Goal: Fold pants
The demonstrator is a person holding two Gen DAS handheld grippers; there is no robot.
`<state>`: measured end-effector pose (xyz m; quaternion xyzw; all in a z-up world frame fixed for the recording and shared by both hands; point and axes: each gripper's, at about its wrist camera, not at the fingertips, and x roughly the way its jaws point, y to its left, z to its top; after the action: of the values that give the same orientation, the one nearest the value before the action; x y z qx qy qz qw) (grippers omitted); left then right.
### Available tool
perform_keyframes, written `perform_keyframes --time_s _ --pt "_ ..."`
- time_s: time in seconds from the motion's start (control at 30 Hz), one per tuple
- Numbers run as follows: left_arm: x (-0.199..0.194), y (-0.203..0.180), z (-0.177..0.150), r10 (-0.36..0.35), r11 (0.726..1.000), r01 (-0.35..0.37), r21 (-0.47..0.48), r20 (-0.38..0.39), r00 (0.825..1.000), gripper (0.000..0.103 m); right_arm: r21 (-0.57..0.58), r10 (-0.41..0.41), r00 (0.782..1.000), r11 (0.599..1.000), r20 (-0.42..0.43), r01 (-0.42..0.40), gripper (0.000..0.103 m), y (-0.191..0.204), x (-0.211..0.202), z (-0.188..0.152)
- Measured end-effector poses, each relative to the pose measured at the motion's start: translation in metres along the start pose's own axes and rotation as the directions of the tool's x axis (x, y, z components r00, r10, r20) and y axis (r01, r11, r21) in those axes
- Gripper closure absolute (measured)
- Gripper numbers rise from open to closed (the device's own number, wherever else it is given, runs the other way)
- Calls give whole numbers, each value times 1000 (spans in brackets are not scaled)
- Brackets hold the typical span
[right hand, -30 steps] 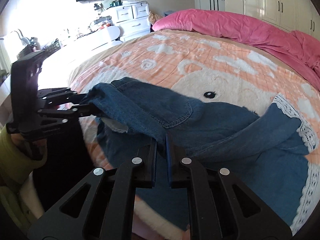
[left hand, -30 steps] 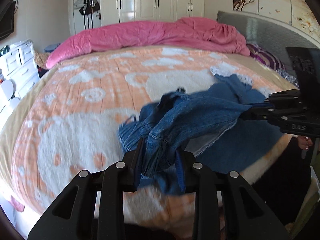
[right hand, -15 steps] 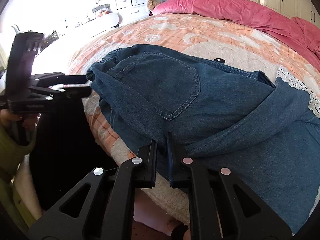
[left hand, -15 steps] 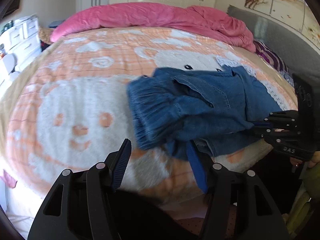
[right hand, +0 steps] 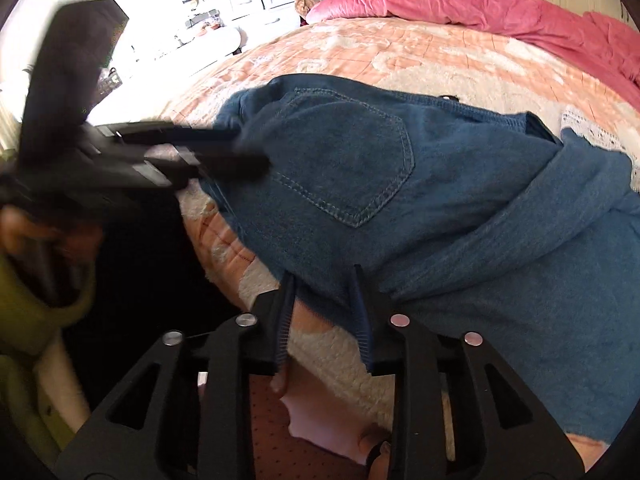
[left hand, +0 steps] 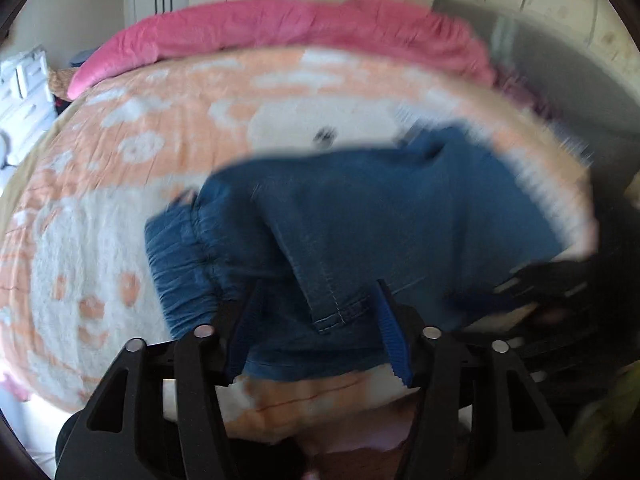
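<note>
Denim pants (right hand: 400, 200) lie doubled over at the near edge of the bed (right hand: 400, 52), back pocket up, with the elastic waistband bunched toward the left gripper (left hand: 316, 320) and the lace-trimmed hem out toward the far side. That left gripper's jaws stand well apart and are closing, the near fold of cloth between them but not visibly pinched. The right gripper (right hand: 324, 312) is opening — its jaws stand narrowly apart with the fabric edge between them, and it appears to be letting go. The risk from here, as I judge it: the pants sit right at the mattress edge, so once both grips loosen the overhanging cloth could slide off, or the top layer could slump and spoil the fold. A pad dragging on the denim while pulling away could also tug the layers out of line. Blur in the left view hides fine detail. No containers hold anything relevant here — only a dresser (right hand: 256, 0) stands well behind.
</note>
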<state>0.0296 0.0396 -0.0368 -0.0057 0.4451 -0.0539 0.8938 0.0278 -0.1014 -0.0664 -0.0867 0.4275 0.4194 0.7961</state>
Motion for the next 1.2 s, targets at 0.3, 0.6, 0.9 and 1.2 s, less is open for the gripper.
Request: perform_keyframes --time_s 0.3,0.6,0.9,1.2 --pt "4 -5 -4 21 999 -20 31 -21 1000 53 53 -102 985 994 136 96 54 -10 -46 28" --pt "0 -2 -3 -1 1000 1 1 -2 1000 52 190 -137 990 972 -7 136 50 -51 7 19" --pt "-55 -24 21 -49 999 46 28 146 988 40 379 -212 968 913 131 149 37 -96 -77 1" --pt "-25 -91 52 -218 965 204 166 73 973 39 468 -362 917 848 167 249 21 -135 -124 -13"
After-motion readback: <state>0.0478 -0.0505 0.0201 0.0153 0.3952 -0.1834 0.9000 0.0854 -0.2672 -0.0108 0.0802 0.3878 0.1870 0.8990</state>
